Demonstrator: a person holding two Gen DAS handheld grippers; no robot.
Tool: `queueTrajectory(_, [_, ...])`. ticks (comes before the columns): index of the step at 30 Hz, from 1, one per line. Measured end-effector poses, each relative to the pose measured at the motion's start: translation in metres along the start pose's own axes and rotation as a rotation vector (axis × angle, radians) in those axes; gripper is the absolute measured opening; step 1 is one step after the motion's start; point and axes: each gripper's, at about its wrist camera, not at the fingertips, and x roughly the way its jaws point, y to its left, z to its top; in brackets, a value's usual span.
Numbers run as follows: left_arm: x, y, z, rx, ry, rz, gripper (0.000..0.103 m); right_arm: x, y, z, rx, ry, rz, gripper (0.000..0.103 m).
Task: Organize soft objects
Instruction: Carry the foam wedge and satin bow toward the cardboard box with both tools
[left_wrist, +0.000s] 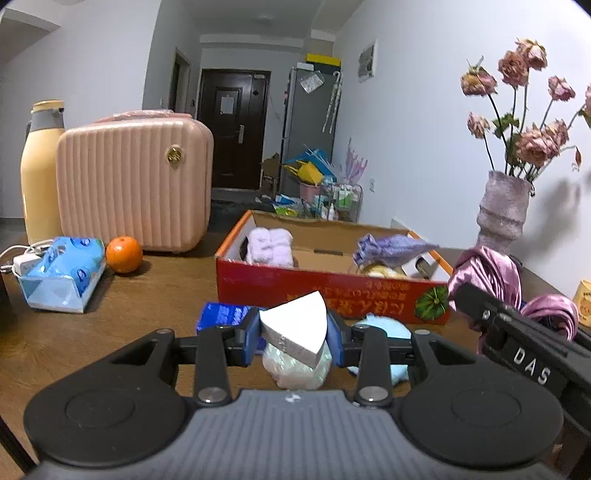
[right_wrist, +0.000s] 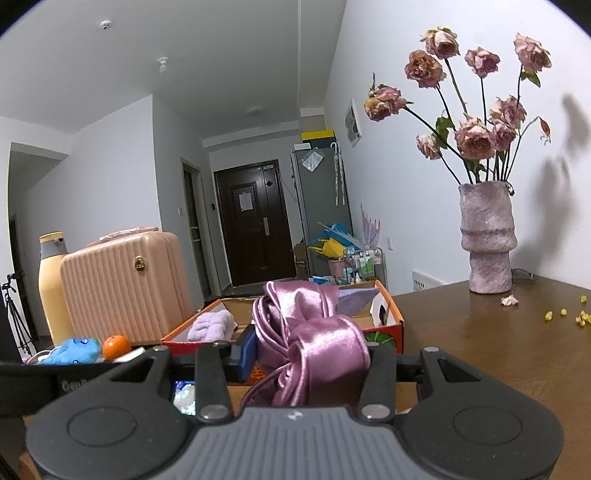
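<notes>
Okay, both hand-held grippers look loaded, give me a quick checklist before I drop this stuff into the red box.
1. Left hand-held gripper clamped on the white wedge sponge: ok.
2. Right hand-held gripper gripping the pink satin cloth: ok.
3. Red box open on top: ok.
4. Free floor between the lilac towel and the purple cloth: ok.
5. Satin tail clear of the table: cannot tell.
6. Box front rim cleared by both loads: cannot tell.
</notes>
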Motion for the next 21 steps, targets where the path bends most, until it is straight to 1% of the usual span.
queueTrajectory(7, [0.002,0.012,0.017,-0.034,-0.051,0.029,0.038,0.013,0.01,0.003,0.0,-0.008,-0.01,0.042])
queueTrajectory(12, [0.008,0.022,0.027,-0.06,-0.066,0.041,0.038,0.025,0.017,0.006,0.001,-0.014,-0.013,0.042])
queueTrajectory(21, [0.022,0.028,0.044,-0.078,-0.095,0.05,0.038,0.052,0.026,0.015,-0.001,-0.032,-0.016,0.042])
